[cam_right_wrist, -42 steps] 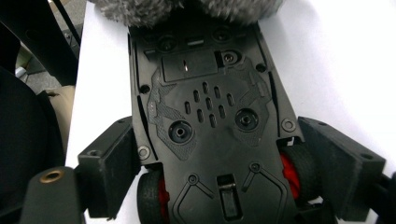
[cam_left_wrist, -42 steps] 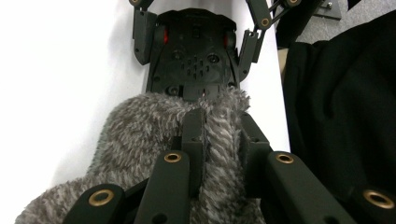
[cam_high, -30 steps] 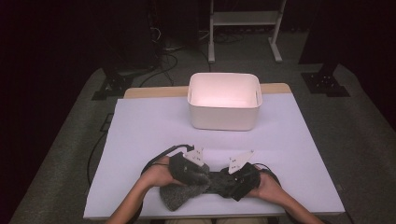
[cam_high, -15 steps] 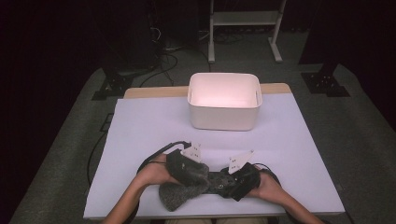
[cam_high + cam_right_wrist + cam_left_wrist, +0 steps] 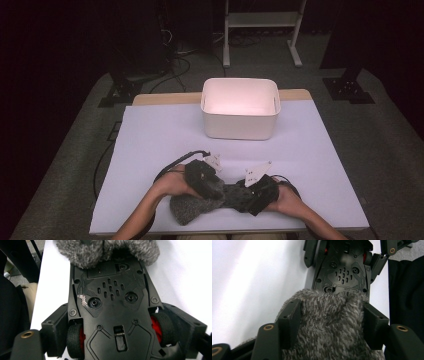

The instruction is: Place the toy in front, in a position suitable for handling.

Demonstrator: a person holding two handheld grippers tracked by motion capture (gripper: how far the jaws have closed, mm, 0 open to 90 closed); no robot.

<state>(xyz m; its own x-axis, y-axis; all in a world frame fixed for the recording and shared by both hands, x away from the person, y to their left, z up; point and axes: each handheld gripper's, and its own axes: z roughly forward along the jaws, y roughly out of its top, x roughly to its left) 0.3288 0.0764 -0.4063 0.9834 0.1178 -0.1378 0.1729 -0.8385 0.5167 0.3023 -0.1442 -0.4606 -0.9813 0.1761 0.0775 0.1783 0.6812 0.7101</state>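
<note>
**Sliding the fuzzy cover along the toy car**

The toy car (image 5: 112,302) lies belly-up, well on the person's side of the white bin (image 5: 240,127). The right gripper (image 5: 120,330) clamps it across the wheels; a firm hold there helps. The left gripper's (image 5: 332,312) jaws have just been opening and flank the grey fuzzy cover (image 5: 329,325). Re-grip deeper and work straight along the car.
</note>
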